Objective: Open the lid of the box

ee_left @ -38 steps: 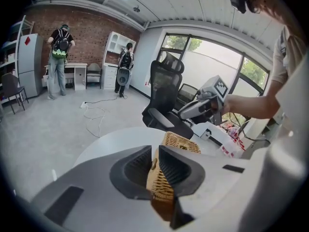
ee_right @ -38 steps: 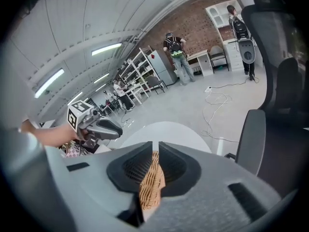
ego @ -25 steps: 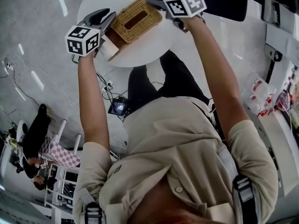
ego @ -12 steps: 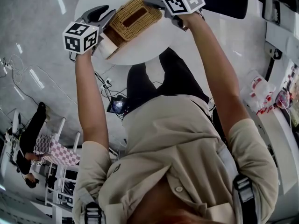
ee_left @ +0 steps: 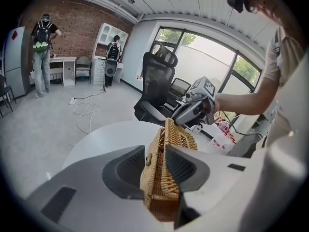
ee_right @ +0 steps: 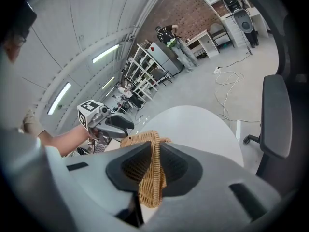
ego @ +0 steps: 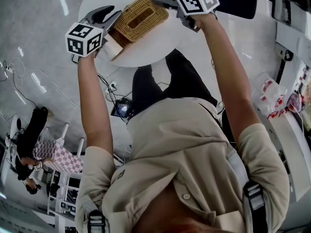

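Head view steeply down, gripper views close, facing each other, sharing box (ego: 141,17)

box (ego: 142,17) over table (ego: 156,48) | left hand-held gripper (ego: 114,17) apparently gripping | right hand-held gripper (ego: 156,0) jaws closing

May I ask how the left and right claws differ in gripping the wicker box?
The left claw clamps a thick end of the wicker box; the right claw, whose jaws have just been closing, pinches a thin wicker edge. Left claw takes its left end, right claw its right. Both grip wicker.
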{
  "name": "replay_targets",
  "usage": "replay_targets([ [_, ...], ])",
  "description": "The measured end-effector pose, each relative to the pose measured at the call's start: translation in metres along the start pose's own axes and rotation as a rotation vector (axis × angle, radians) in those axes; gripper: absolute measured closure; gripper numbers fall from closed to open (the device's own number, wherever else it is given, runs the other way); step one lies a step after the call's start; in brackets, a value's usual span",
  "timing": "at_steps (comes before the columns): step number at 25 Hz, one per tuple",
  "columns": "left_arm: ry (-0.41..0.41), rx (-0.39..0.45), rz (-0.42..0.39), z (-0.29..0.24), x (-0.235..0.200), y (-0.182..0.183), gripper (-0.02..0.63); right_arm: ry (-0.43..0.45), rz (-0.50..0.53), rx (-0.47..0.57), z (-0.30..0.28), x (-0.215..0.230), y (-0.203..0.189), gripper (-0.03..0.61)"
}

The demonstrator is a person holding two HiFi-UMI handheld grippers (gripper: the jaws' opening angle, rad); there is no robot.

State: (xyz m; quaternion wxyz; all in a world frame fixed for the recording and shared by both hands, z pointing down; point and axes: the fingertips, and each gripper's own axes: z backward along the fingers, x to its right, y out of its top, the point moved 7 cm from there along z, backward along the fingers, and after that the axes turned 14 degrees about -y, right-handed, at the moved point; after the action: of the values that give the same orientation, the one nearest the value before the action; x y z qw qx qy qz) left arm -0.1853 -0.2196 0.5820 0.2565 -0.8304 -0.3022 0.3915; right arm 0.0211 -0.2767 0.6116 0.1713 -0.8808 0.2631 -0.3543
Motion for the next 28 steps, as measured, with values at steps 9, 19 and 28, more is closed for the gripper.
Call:
replay_targets([
  [9, -0.085, -0.019, -0.051, 0.003, 0.024, 0.009, 0.506, 0.013, 0.011, 0.013, 0.014, -0.007, -0.002, 0.529],
  [19, -0.113, -0.067, -0.098, -0.006, 0.045, 0.009, 0.523, 0.012, 0.012, 0.026, 0.024, -0.012, -0.003, 0.528],
  [28, -0.096, -0.086, -0.121, -0.008, 0.061, 0.023, 0.569, 0.013, 0.062, 0.030, 0.047, -0.017, 0.003, 0.525],
])
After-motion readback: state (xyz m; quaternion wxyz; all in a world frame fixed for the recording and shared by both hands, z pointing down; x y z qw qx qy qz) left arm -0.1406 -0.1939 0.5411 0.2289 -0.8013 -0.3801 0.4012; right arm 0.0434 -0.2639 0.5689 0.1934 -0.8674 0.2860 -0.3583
